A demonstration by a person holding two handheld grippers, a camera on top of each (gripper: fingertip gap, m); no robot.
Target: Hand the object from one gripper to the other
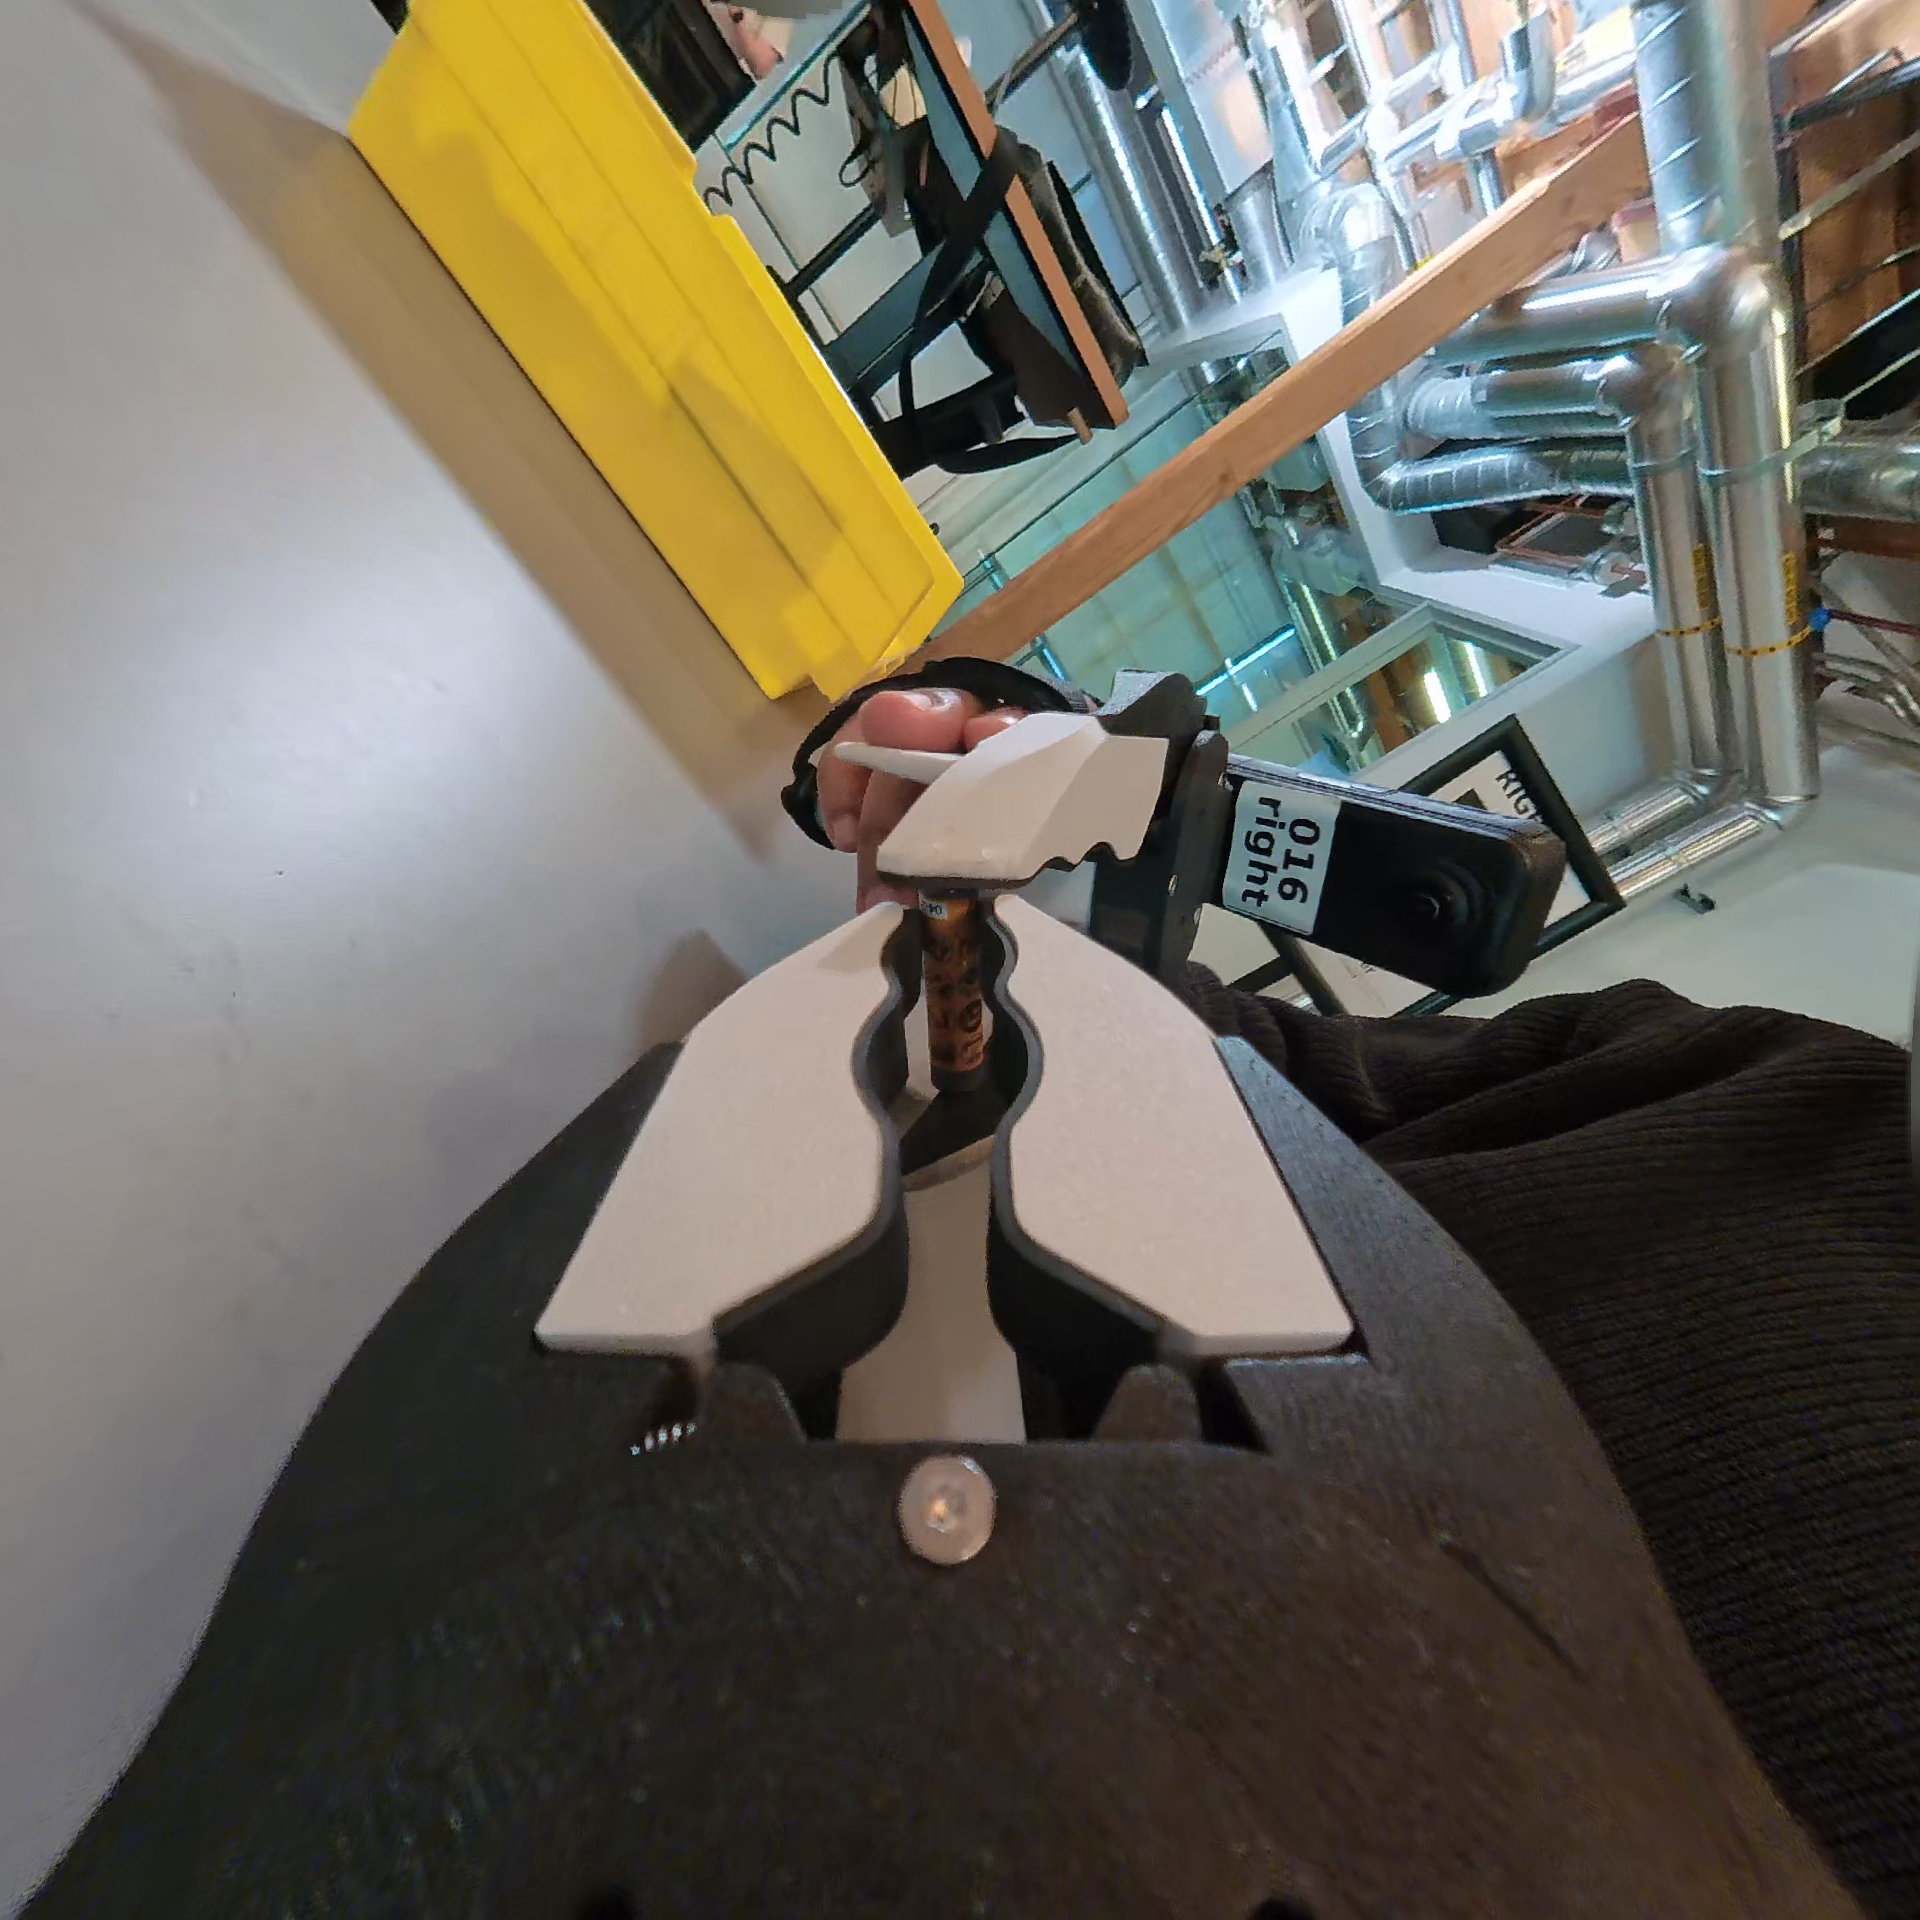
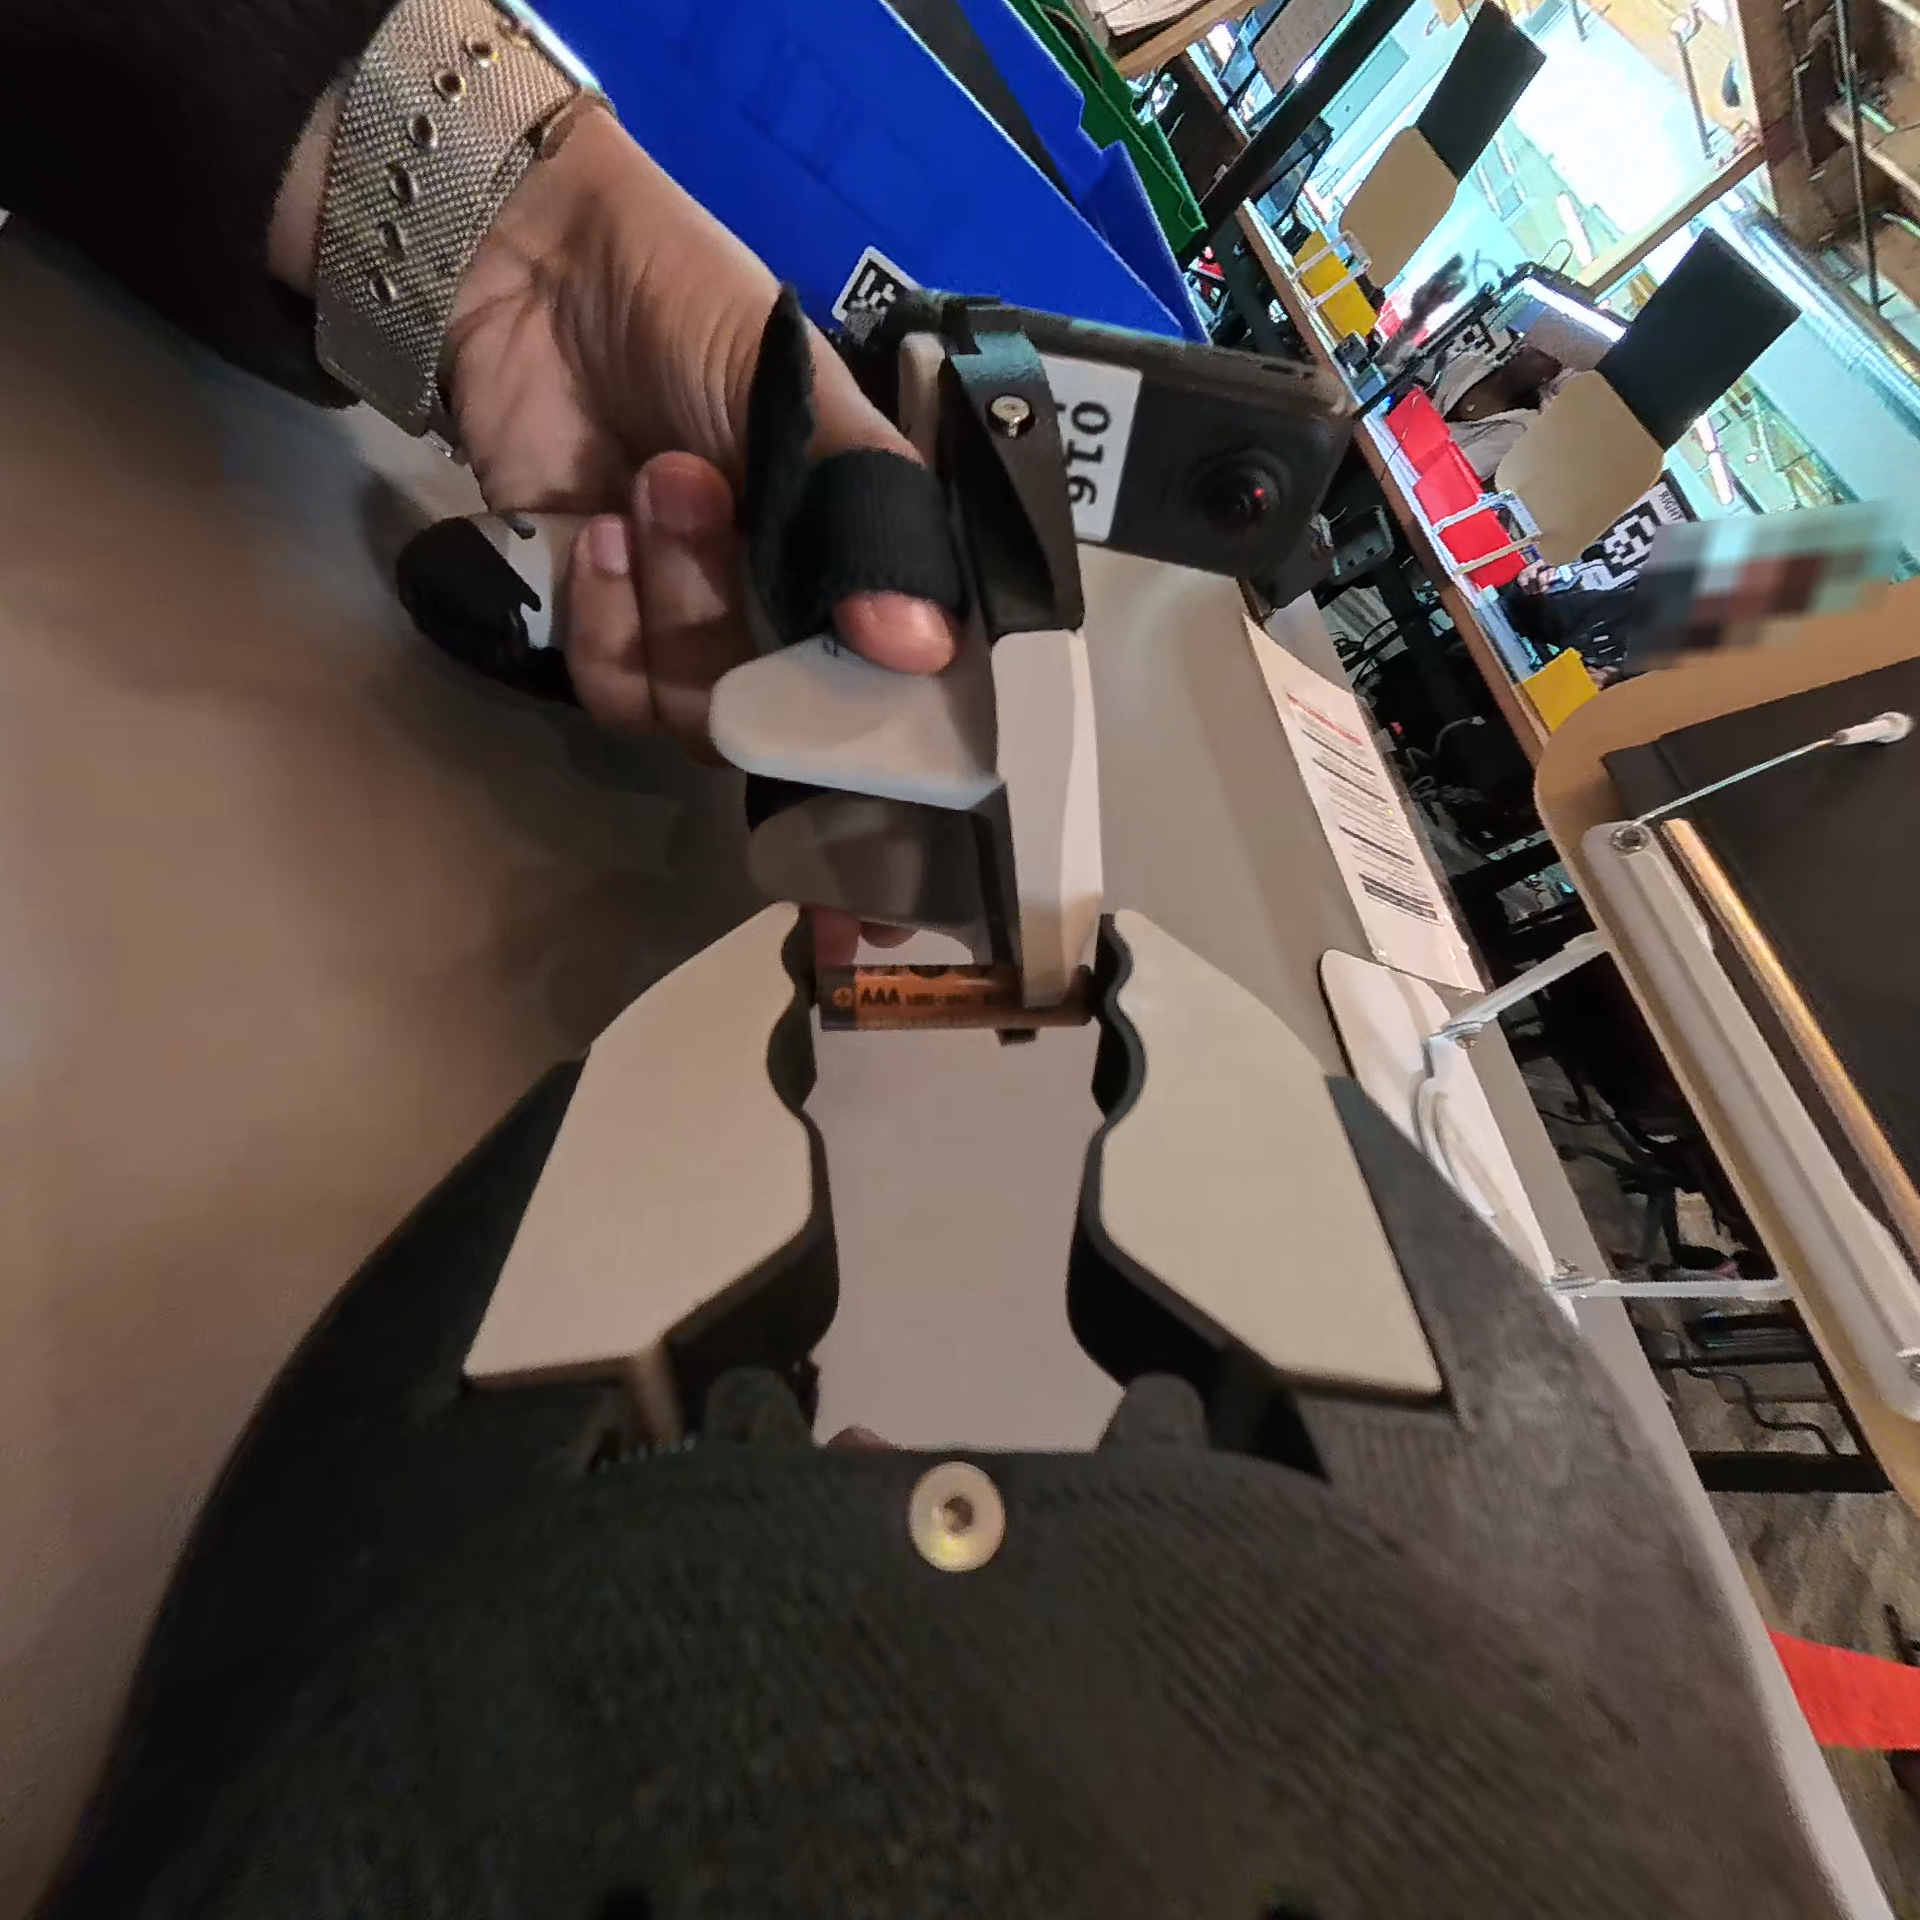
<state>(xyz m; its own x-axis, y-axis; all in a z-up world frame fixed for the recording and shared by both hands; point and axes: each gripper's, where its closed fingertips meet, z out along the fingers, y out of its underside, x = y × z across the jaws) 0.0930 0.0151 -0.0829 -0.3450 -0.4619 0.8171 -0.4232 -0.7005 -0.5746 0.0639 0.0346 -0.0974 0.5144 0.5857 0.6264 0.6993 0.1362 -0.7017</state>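
Note:
A small orange and black battery (image 1: 951, 997) stands between the fingertips of my left gripper (image 1: 951, 920), which is shut on it. In the right wrist view the battery (image 2: 914, 1003) lies crosswise between the two fingertips of my right gripper (image 2: 951, 971). These fingertips touch its two ends. The left gripper's fingers (image 2: 1049, 831) come down from above and clamp the battery near its right end. In the left wrist view one finger (image 1: 997, 800) of the right gripper sits on the battery's top end, and its other finger is hidden.
A yellow bin (image 1: 644, 343) stands on the white table (image 1: 208, 727). A blue bin (image 2: 883, 156) is behind the person's hand (image 2: 623, 416) that holds the left gripper. A printed sheet (image 2: 1351, 810) lies near the table's edge. A dark sleeve (image 1: 1610, 1247) is at the right. The grippers are tip to tip, or close to it.

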